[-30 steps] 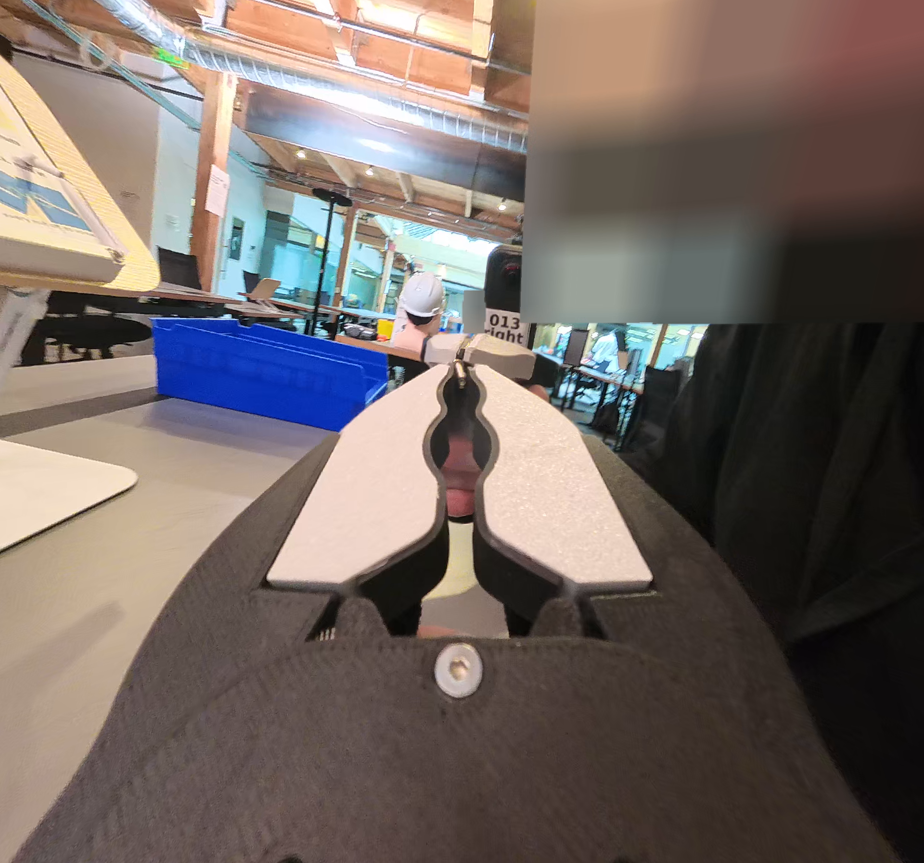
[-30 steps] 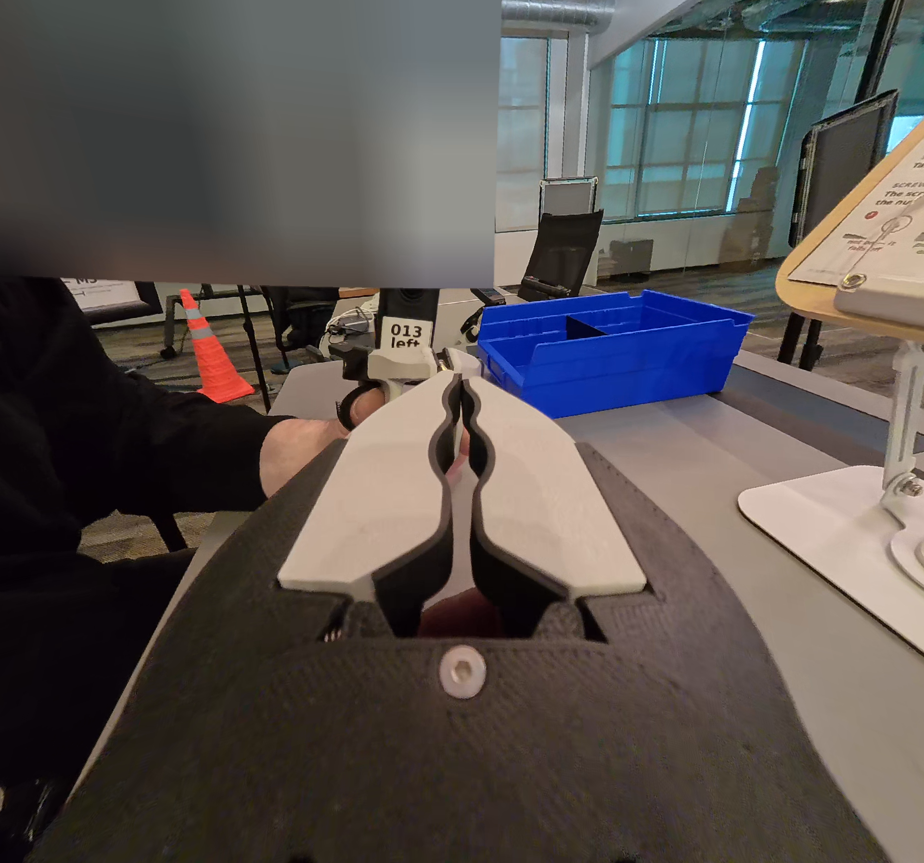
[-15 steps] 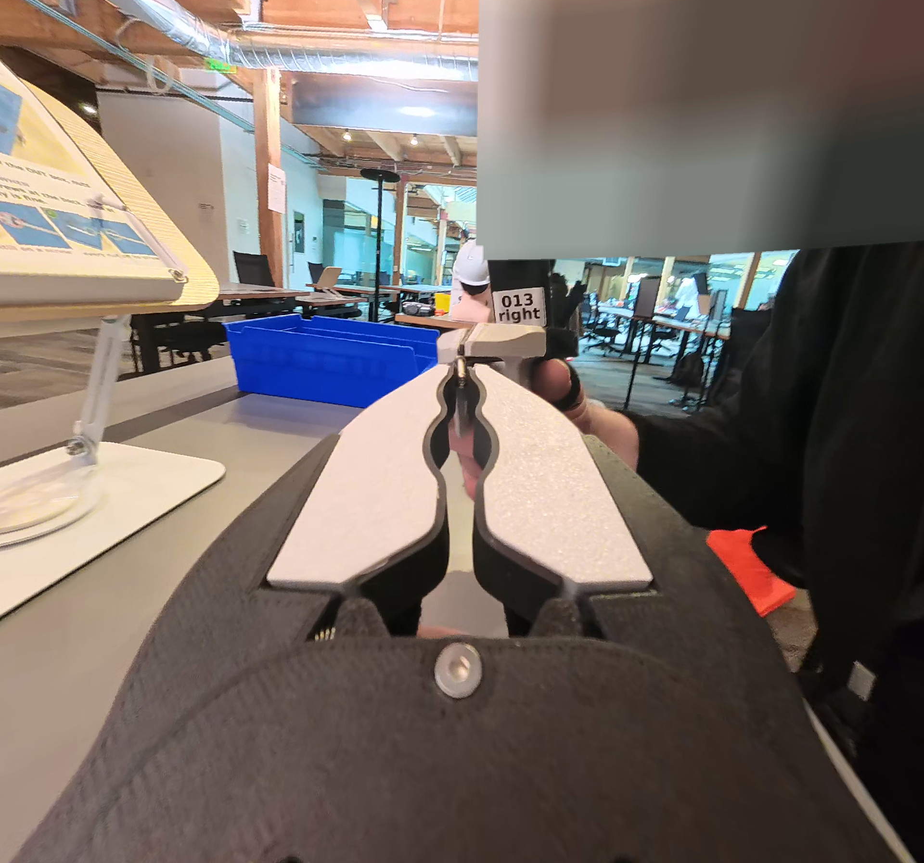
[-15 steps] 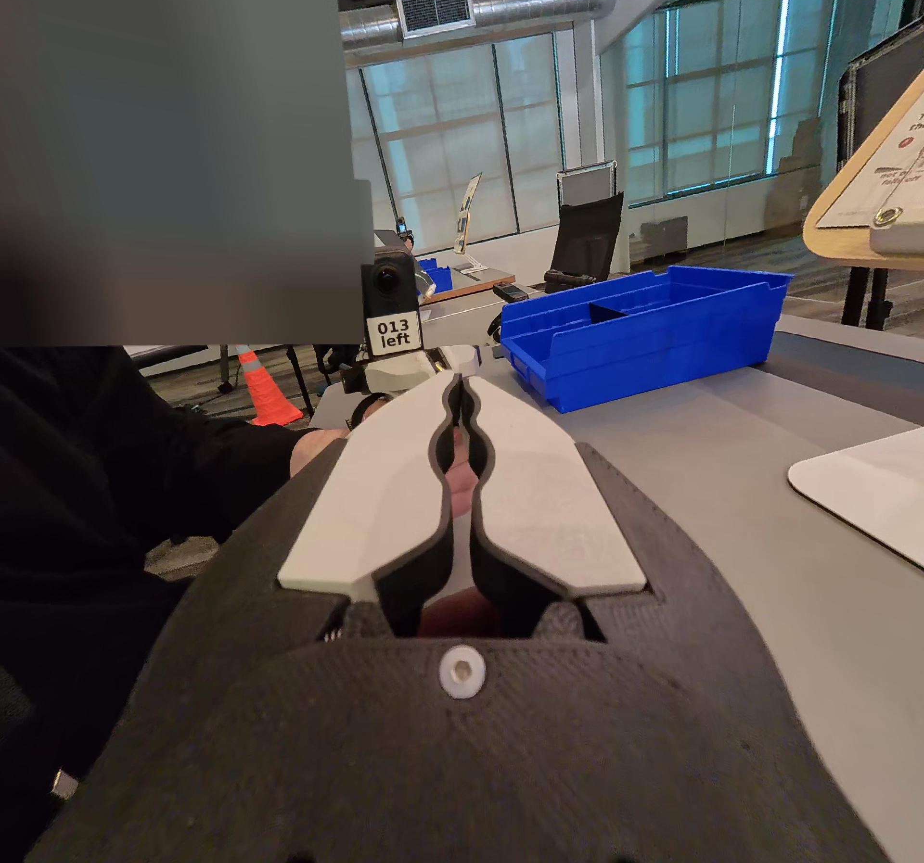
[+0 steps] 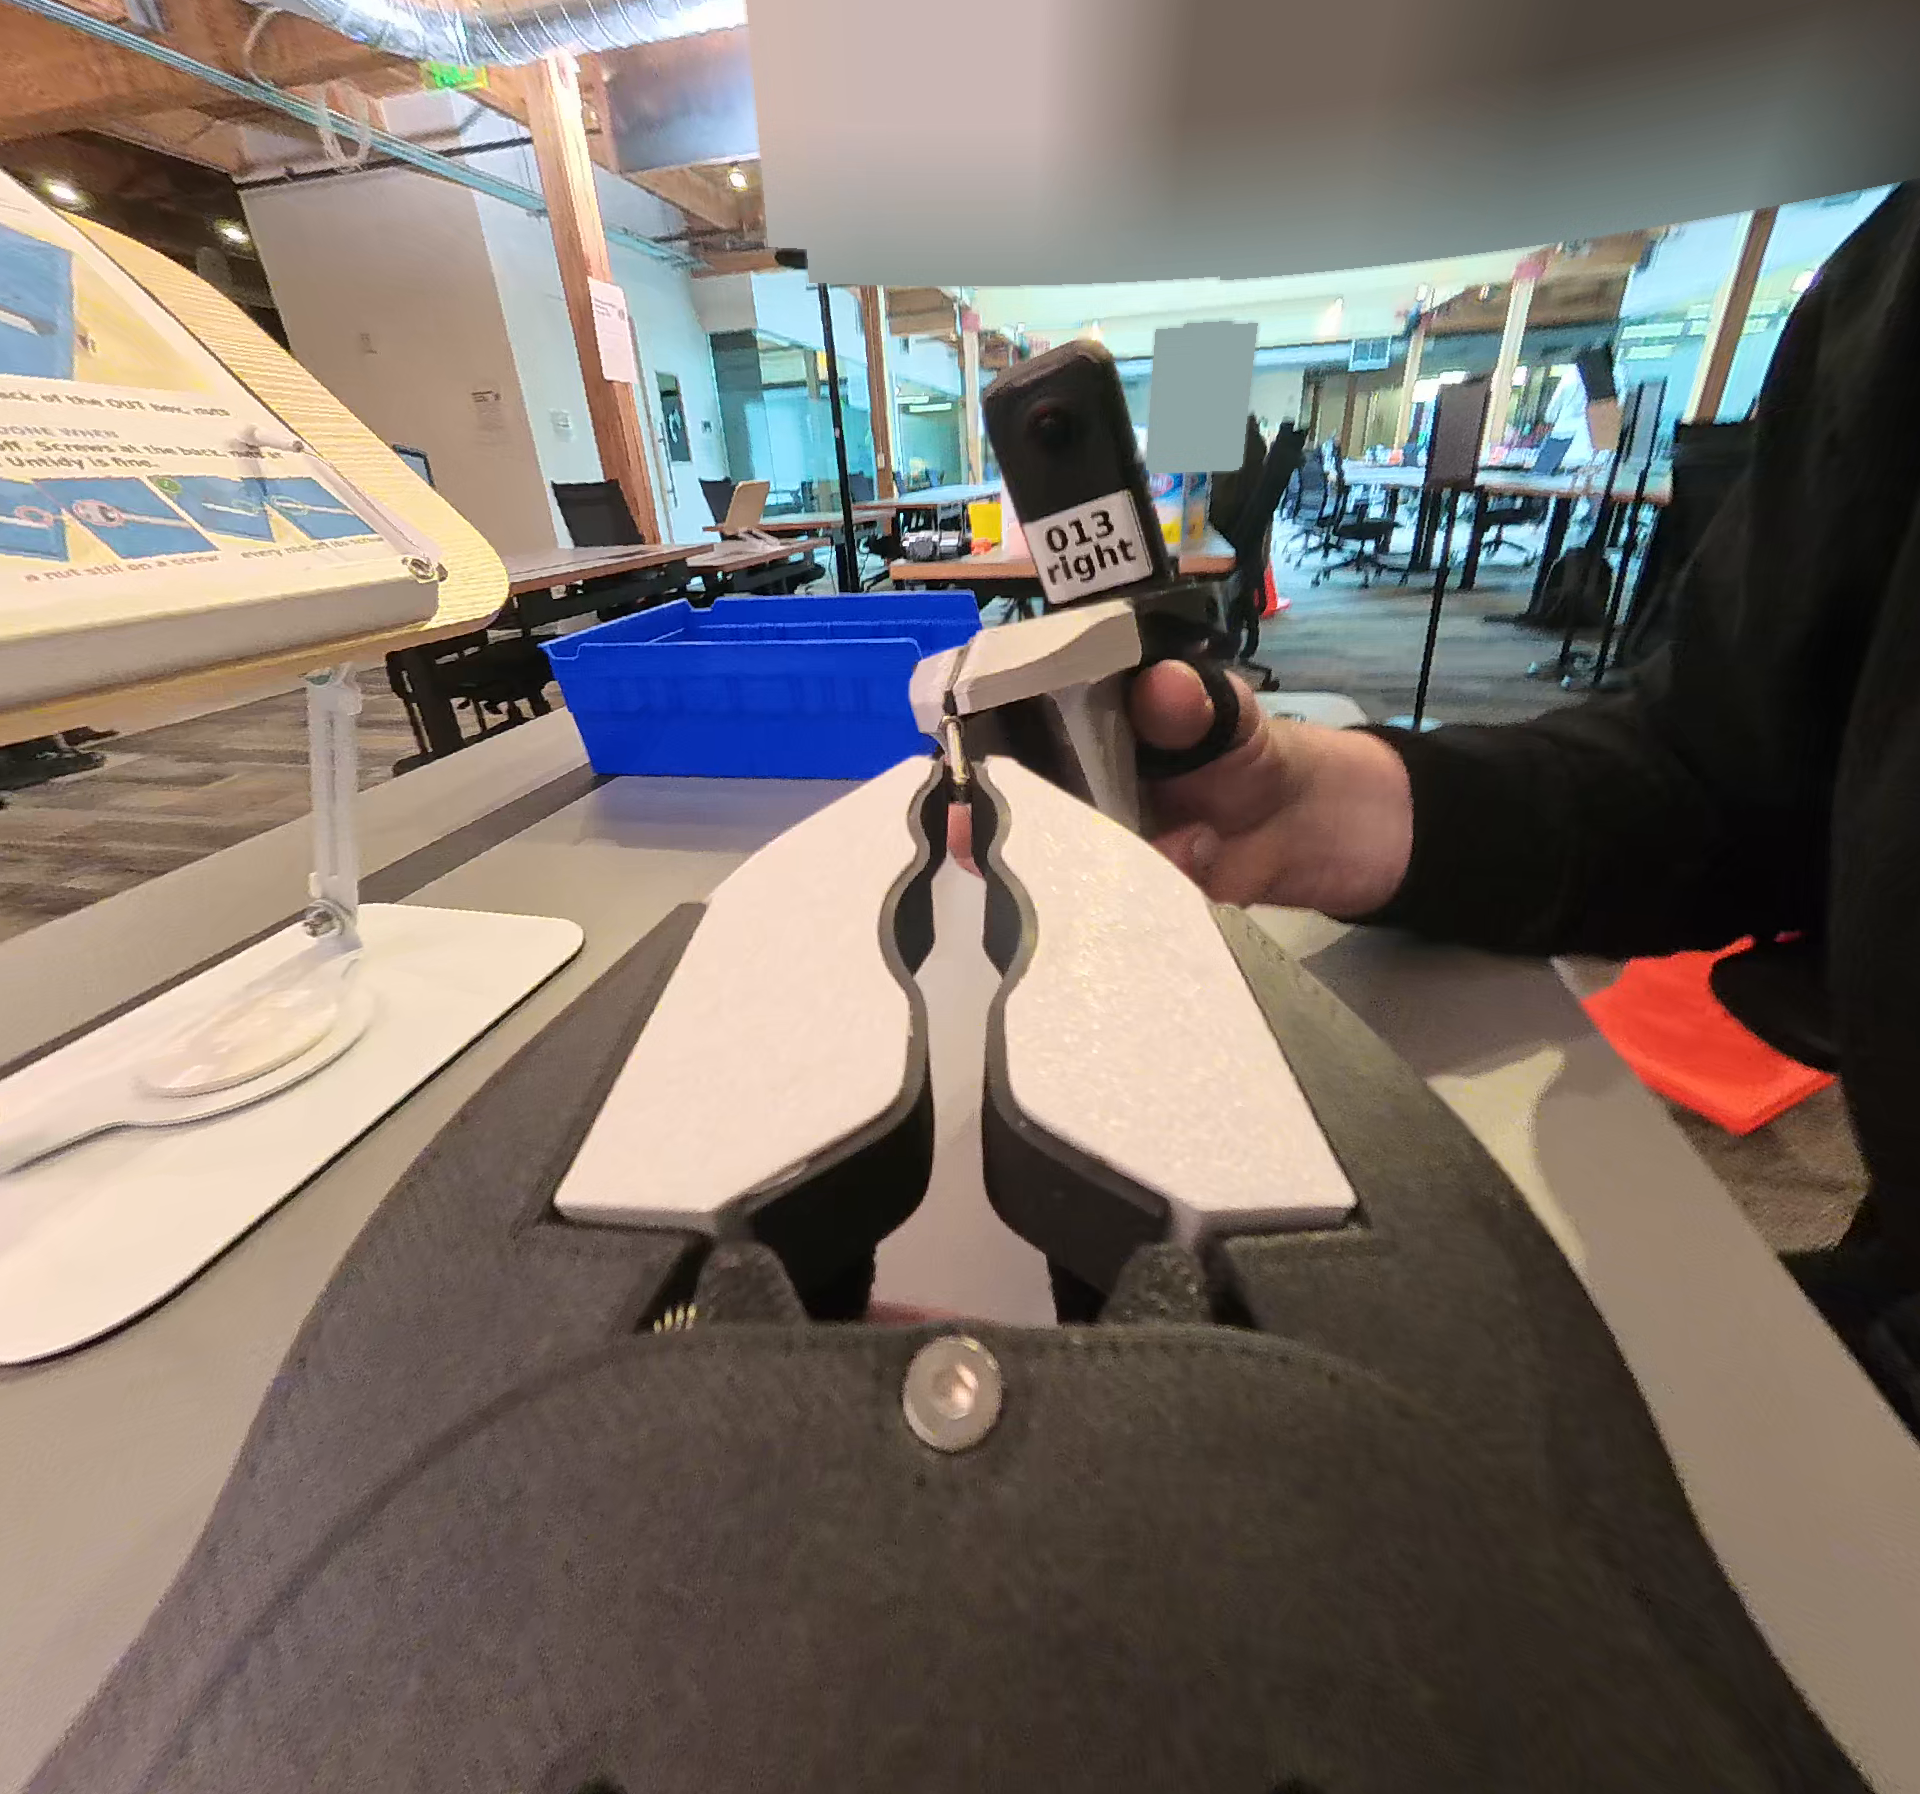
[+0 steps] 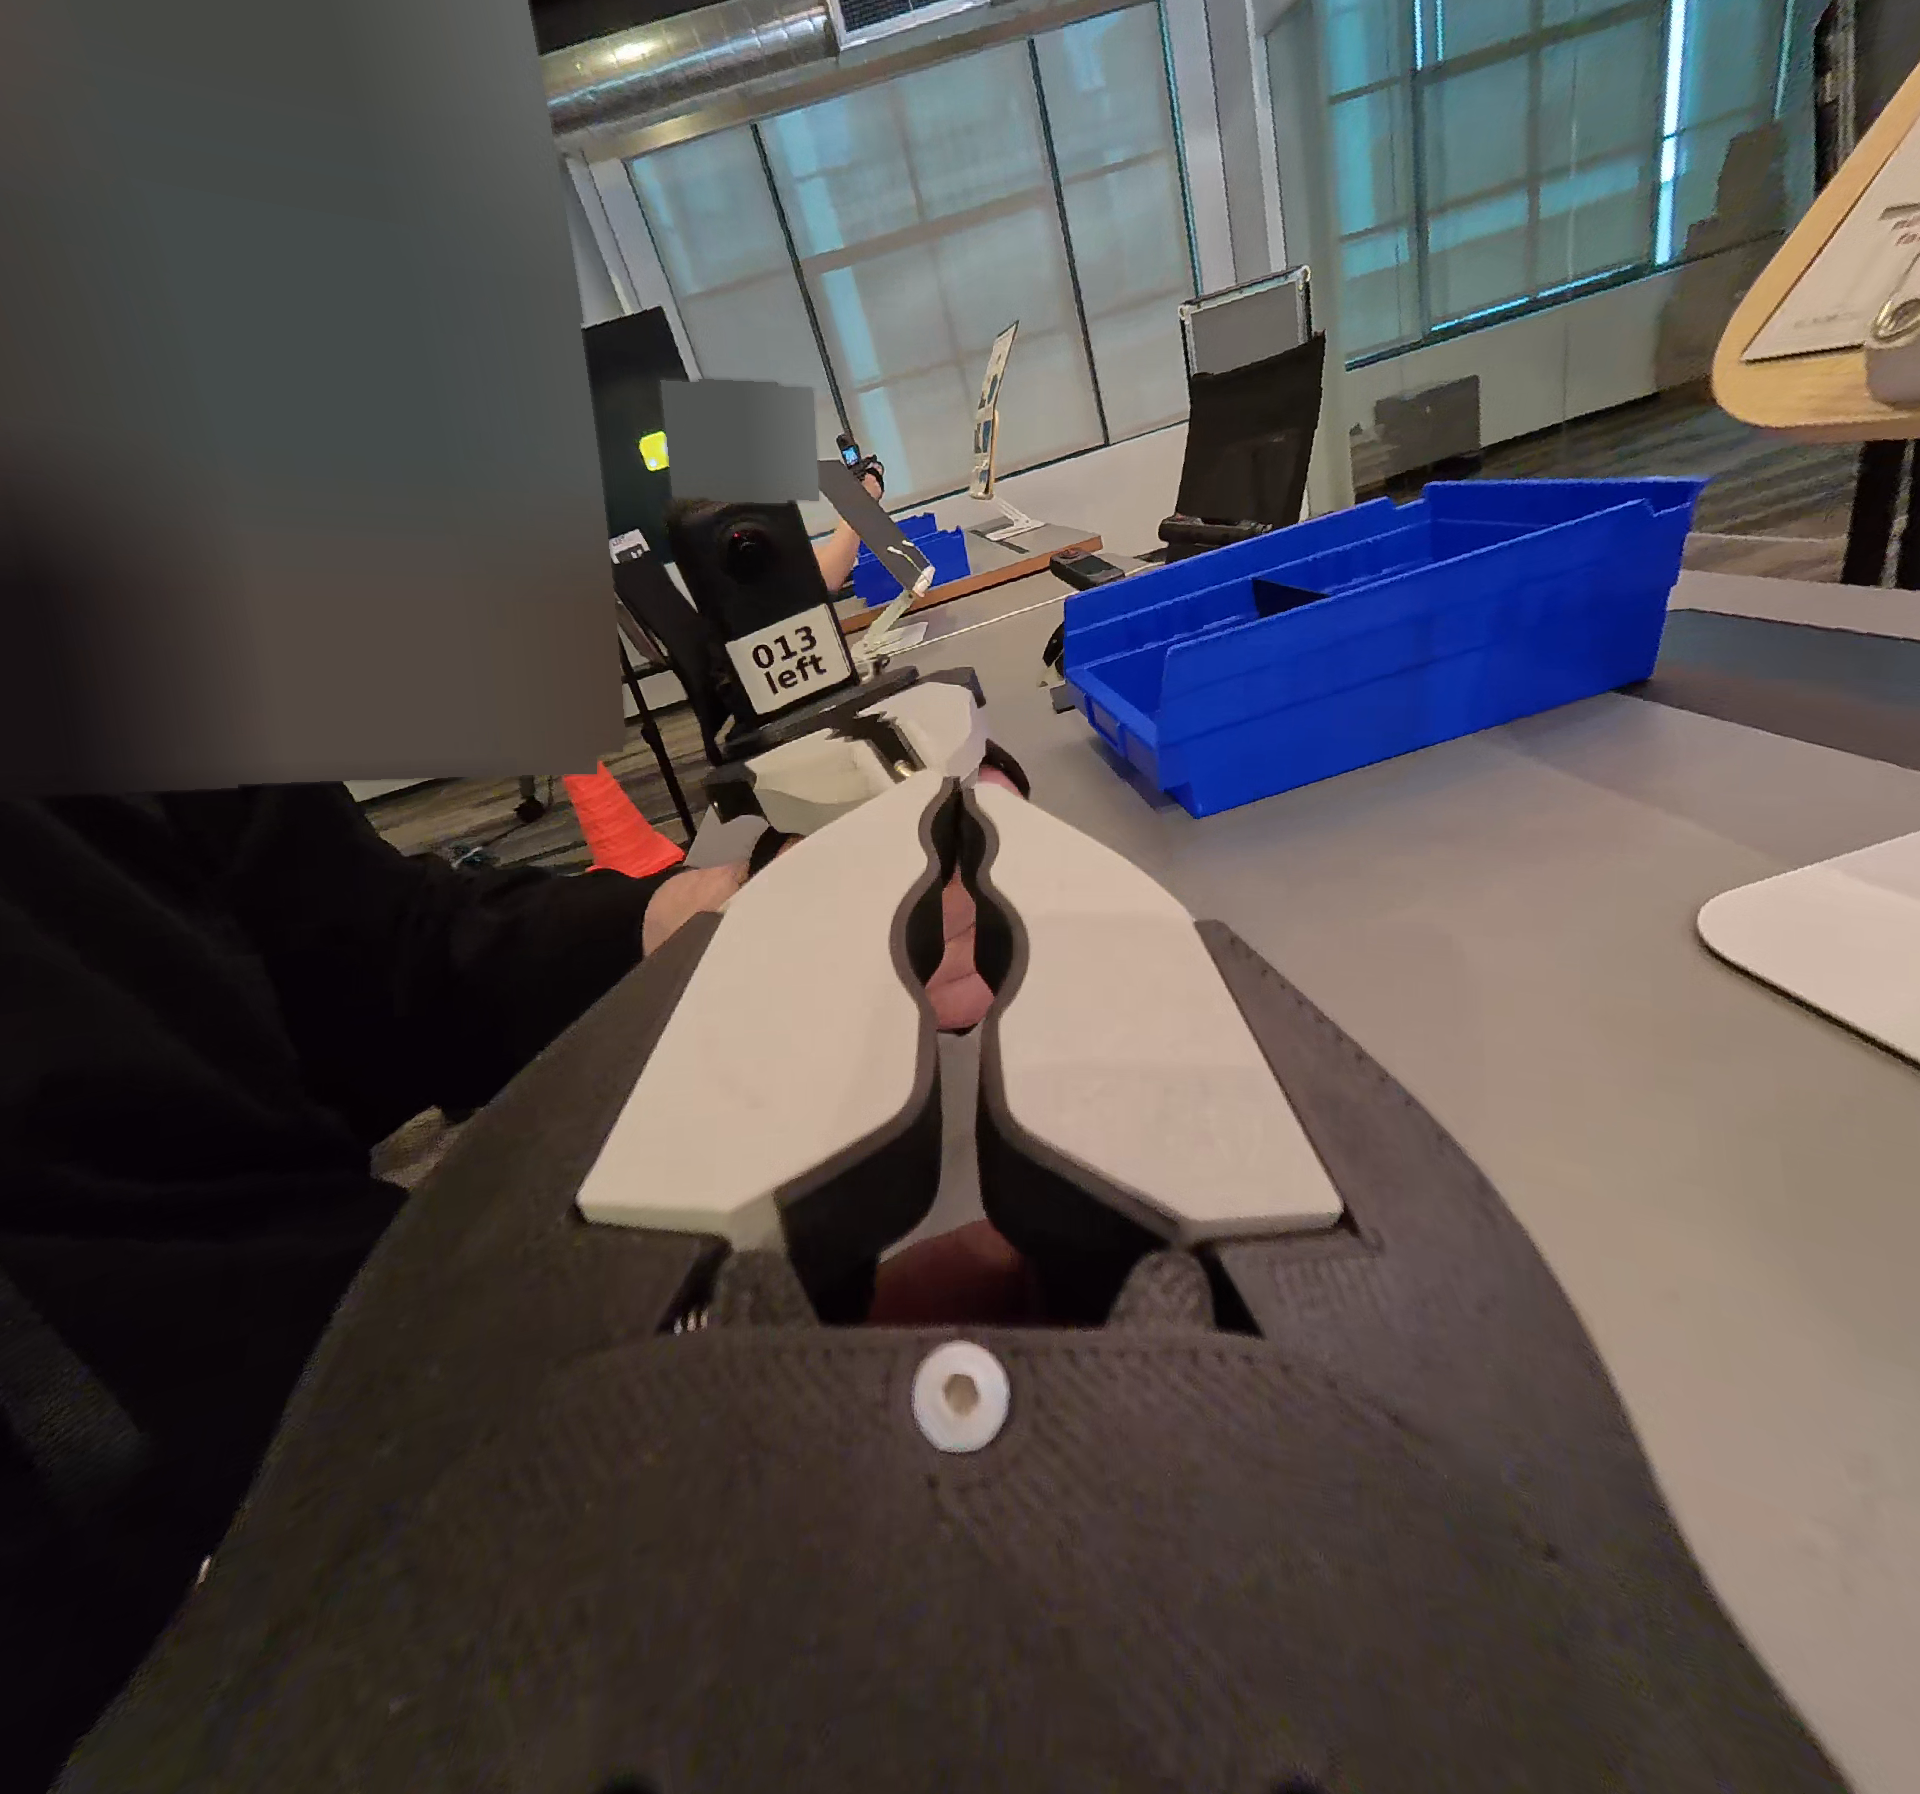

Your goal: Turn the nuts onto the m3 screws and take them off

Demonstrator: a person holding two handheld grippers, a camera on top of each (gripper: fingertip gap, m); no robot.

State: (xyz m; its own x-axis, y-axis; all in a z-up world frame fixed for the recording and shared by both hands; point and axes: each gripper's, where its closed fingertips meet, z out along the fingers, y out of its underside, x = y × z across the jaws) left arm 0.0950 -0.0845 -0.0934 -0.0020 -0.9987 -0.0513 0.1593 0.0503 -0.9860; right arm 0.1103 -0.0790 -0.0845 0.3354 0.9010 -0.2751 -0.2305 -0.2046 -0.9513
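The screw (image 5: 954, 757) is clamped upright between the left gripper (image 5: 954, 788) tips, its top pinched by the right gripper (image 5: 951, 695)

Grey table (image 5: 582, 840), blue bin (image 5: 758, 695) at back, white stand base (image 5: 343, 1027) alongside

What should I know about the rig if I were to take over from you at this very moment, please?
Left gripper: fingers shut on a small screw, held above the table.
Right gripper: fingers shut, tips meeting the screw's far end; any nut there is hidden.
Blue bin: farther back on the table, contents unseen.
Done: cannot tell.
Left: finish turning this pair; how many remain is not visible.
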